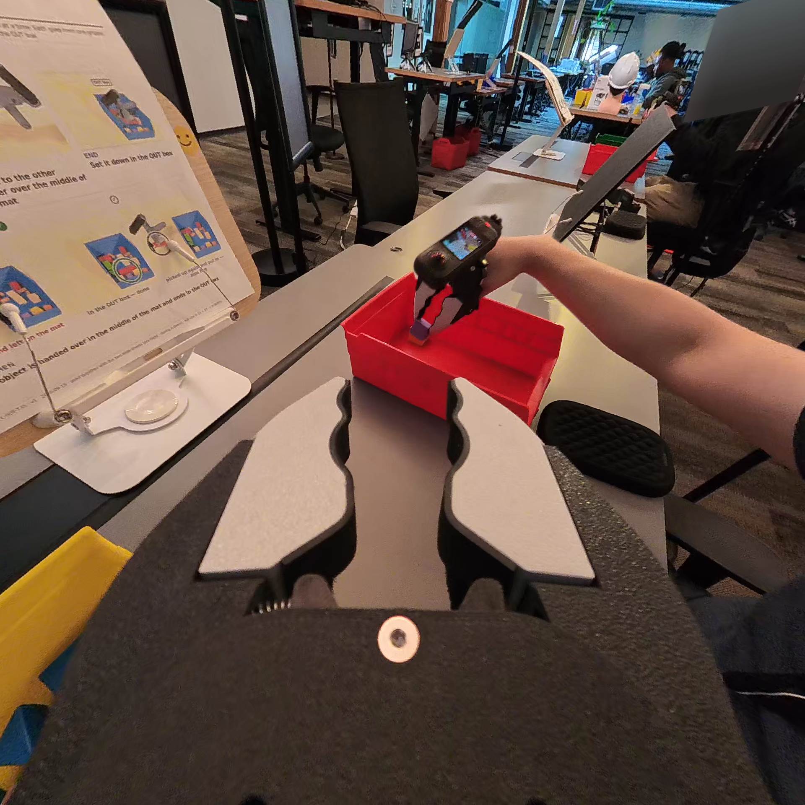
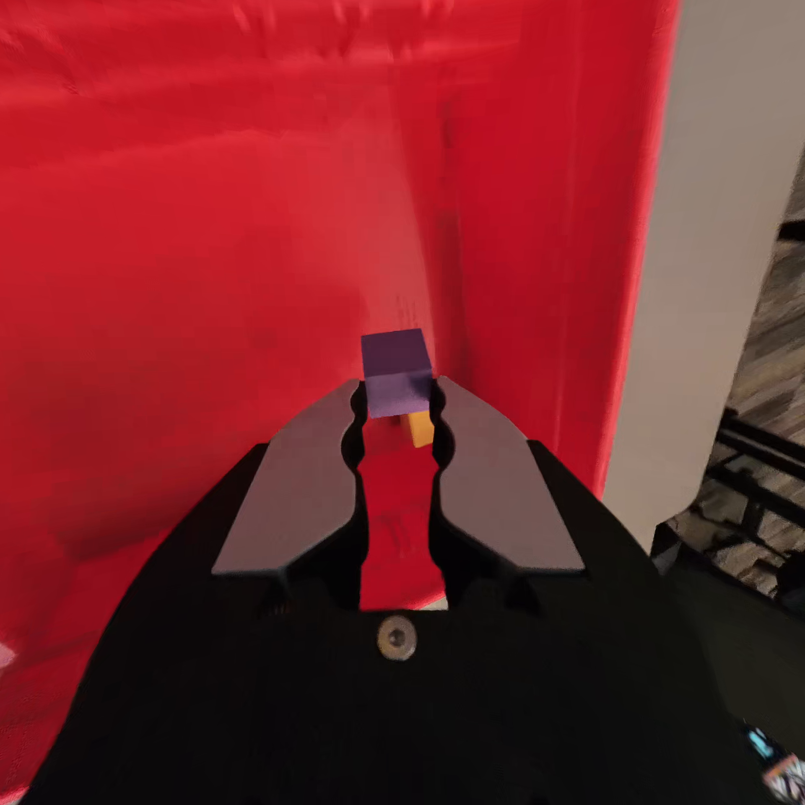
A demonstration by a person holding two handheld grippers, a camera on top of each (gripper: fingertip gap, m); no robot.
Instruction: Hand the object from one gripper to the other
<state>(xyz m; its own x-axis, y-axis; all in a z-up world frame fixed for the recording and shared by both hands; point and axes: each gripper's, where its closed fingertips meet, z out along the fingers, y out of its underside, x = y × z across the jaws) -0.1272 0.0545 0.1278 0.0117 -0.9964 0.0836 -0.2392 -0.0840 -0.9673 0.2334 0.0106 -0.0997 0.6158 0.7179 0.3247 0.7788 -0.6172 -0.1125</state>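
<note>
A small block, purple on top with an orange part below (image 2: 396, 383), sits between the fingertips of my right gripper (image 2: 398, 385), which is shut on it. In the left wrist view the right gripper (image 1: 424, 329) points down into the red box (image 1: 435, 379), and the block (image 1: 419, 334) is at the box floor near its far left corner. I cannot tell if it touches the floor. My left gripper (image 1: 398, 392) is open and empty, held above the dark mat (image 1: 396, 479) just short of the red box.
An instruction sheet on a white stand (image 1: 109, 239) is at the left. A yellow bin (image 1: 43, 588) is at the lower left. A black padded armrest (image 1: 605, 448) lies right of the red box. A person's forearm (image 1: 653, 335) reaches in from the right.
</note>
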